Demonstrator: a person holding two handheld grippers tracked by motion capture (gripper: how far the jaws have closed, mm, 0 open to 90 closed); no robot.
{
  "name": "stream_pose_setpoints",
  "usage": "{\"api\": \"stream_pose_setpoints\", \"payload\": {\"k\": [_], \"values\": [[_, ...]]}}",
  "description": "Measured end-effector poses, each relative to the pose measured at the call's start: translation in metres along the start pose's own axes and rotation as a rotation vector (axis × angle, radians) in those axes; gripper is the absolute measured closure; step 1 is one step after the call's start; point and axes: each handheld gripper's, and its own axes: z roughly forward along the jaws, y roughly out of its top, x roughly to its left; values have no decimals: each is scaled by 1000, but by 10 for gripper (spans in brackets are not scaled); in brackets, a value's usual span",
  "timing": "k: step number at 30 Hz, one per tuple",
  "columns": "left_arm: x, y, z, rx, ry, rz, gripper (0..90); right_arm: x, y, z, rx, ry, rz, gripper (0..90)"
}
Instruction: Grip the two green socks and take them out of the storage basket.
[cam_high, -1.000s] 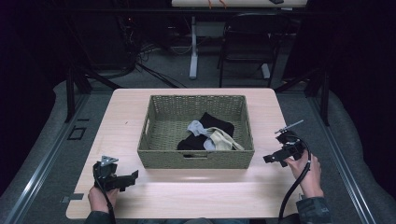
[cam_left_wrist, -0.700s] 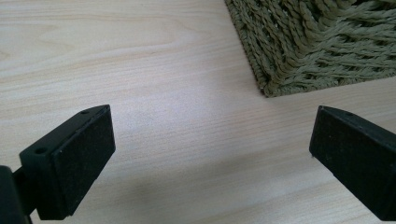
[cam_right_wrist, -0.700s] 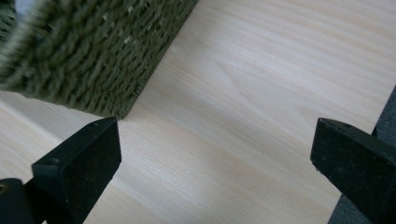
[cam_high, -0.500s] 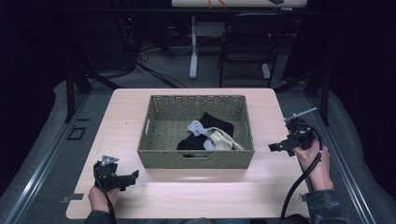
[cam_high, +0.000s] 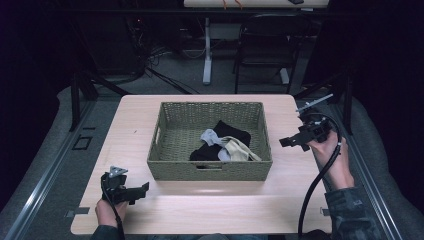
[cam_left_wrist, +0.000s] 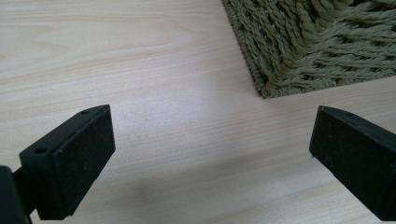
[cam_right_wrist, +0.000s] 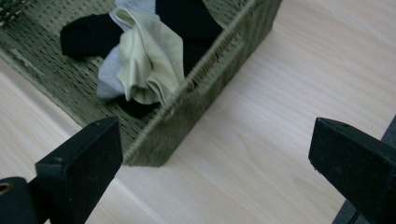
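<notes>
A green woven basket (cam_high: 175, 130) stands in the middle of the light wooden table (cam_high: 210, 210). Inside it lies a pile of cloth: black pieces (cam_high: 232, 132), a grey one (cam_high: 210, 136) and a cream one (cam_high: 237, 149). My right gripper (cam_high: 287, 141) is lifted above the table to the right of the basket, open and empty, pointing toward it. In the right gripper view the cream cloth (cam_right_wrist: 149, 60) lies past the basket wall (cam_right_wrist: 187, 116). My left gripper (cam_high: 142, 189) rests low near the front left, open and empty. The basket corner (cam_left_wrist: 299, 51) lies ahead of it.
Bare tabletop (cam_high: 300, 175) runs along the front and both sides of the basket. Beyond the far table edge stand a dark chair (cam_high: 265, 45) and a white table leg (cam_high: 207, 50) on the floor. Metal rails (cam_high: 45, 170) run along both sides.
My right gripper has risen and moved away from the person along the basket's right side, turning toward the basket. The left gripper has stayed put.
</notes>
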Motion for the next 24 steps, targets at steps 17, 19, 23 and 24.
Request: {"api": "stream_pose_setpoints", "payload": {"k": [17, 19, 23, 24], "values": [[0, 0, 0, 2, -9, 0, 1, 39, 67, 30, 69, 44, -137, 35], [0, 0, 0, 3, -10, 0, 1, 44, 73, 38, 82, 46, -151, 42], [0, 0, 0, 3, -11, 2, 1, 51, 83, 54, 112, 43, -185, 71], [0, 0, 0, 3, -13, 2, 1, 51, 83, 54, 112, 43, -185, 71]]}}
